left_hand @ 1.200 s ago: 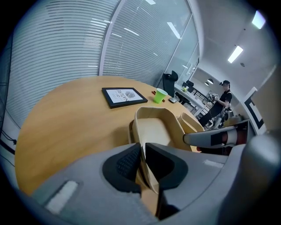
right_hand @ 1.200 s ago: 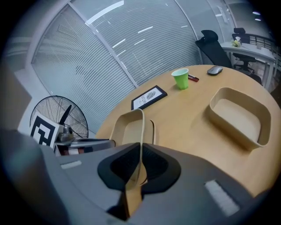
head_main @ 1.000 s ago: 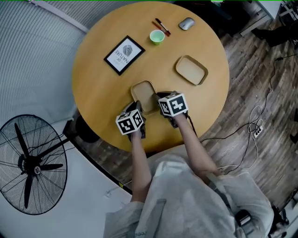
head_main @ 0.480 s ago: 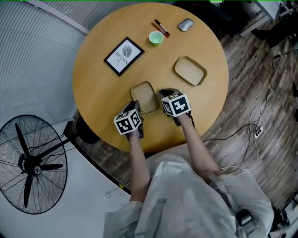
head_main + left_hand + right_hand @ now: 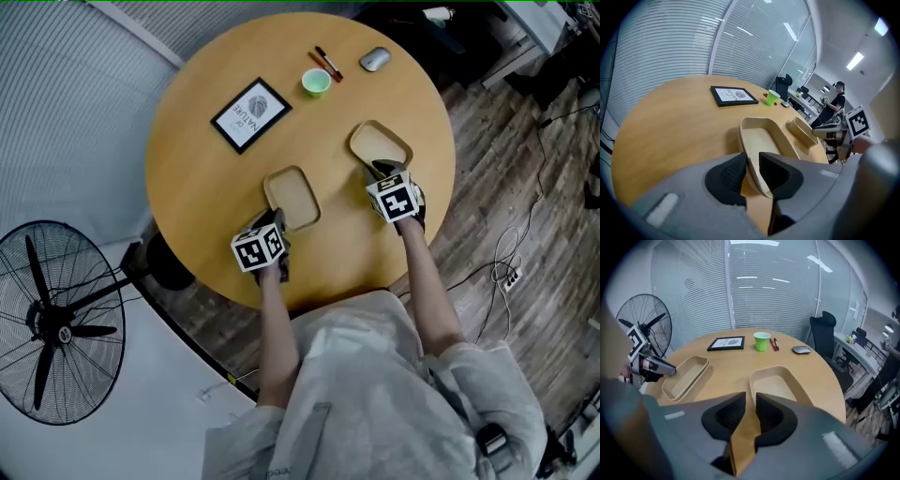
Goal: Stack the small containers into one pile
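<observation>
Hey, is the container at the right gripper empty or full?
Empty: the container shows a bare beige floor in the right gripper view, with nothing in it.

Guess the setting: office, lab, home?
Most likely an office meeting area: glass partitions with blinds, an office chair beyond the round table, and a computer mouse on that table.

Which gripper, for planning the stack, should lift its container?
Left, probably: left gripper holds the wall of the left container deep between its jaws; right gripper has the right container only at its tips.
</observation>
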`<state>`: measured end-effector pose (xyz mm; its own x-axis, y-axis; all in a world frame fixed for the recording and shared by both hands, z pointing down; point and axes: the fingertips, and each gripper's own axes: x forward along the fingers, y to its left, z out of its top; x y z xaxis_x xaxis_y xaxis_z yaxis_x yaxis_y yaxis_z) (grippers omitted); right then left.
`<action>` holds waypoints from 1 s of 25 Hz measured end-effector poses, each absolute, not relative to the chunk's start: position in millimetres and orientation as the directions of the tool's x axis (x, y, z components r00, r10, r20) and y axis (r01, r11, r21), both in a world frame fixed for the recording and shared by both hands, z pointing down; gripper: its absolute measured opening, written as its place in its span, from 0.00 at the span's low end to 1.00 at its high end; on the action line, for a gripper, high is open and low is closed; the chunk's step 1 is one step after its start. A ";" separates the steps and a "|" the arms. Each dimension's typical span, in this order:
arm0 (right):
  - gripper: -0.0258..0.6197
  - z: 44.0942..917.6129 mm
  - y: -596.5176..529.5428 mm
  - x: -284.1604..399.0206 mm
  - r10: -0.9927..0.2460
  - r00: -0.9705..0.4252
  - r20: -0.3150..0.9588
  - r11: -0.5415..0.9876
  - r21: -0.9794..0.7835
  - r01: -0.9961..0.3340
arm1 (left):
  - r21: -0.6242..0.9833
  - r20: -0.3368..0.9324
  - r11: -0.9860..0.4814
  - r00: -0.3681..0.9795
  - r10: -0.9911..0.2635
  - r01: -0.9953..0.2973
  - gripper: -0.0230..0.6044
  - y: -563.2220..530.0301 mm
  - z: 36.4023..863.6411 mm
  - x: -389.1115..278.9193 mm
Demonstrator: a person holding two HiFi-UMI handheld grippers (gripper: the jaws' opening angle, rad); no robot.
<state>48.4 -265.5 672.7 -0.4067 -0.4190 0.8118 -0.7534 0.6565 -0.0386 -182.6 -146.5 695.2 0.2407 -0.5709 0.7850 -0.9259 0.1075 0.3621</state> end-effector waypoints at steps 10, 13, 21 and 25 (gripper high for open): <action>0.14 714.1 -266.9 49.4 -0.353 -0.334 0.874 0.764 0.063 -0.642 | 0.399 0.775 0.009 0.333 -0.538 -0.917 0.18 -133.3 689.3 -137.6; 0.08 716.2 -267.4 49.0 -0.384 -0.315 0.868 0.739 0.085 -0.669 | 0.412 0.765 -0.003 0.348 -0.542 -0.911 0.18 -128.7 687.0 -134.9; 0.07 692.8 -258.0 38.9 -0.451 -0.289 0.845 0.719 0.152 -0.679 | 0.409 0.750 0.002 0.335 -0.570 -0.913 0.18 -126.2 676.2 -151.9; 0.06 677.3 -254.8 31.9 -0.487 -0.271 0.830 0.705 0.191 -0.683 | 0.408 0.747 -0.035 0.356 -0.562 -0.912 0.18 -126.5 672.4 -153.6</action>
